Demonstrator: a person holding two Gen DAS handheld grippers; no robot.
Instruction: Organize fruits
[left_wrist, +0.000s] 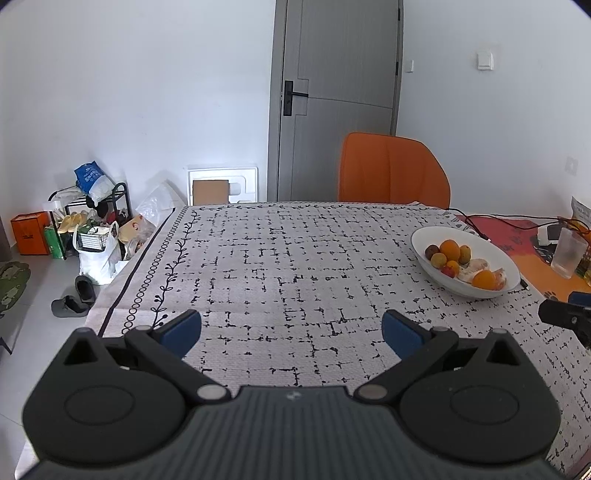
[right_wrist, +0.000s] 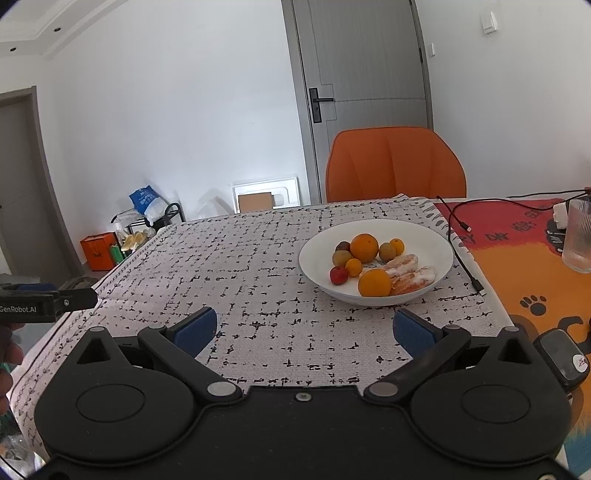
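Two black grippers with blue finger pads, the left gripper (left_wrist: 291, 328) and the right gripper (right_wrist: 304, 326), hover over a grey patterned tablecloth (right_wrist: 258, 280), jaws spread wide and holding nothing. Ahead of the right gripper, a shallow white bowl (right_wrist: 436, 254) holds oranges (right_wrist: 364, 247), small round fruits and peeled citrus segments (right_wrist: 413, 275).

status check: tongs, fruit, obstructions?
Left tongs open, empty. Right tongs open, empty. Fruit all in white bowl, untouched. Black cable beside bowl; approach clear.
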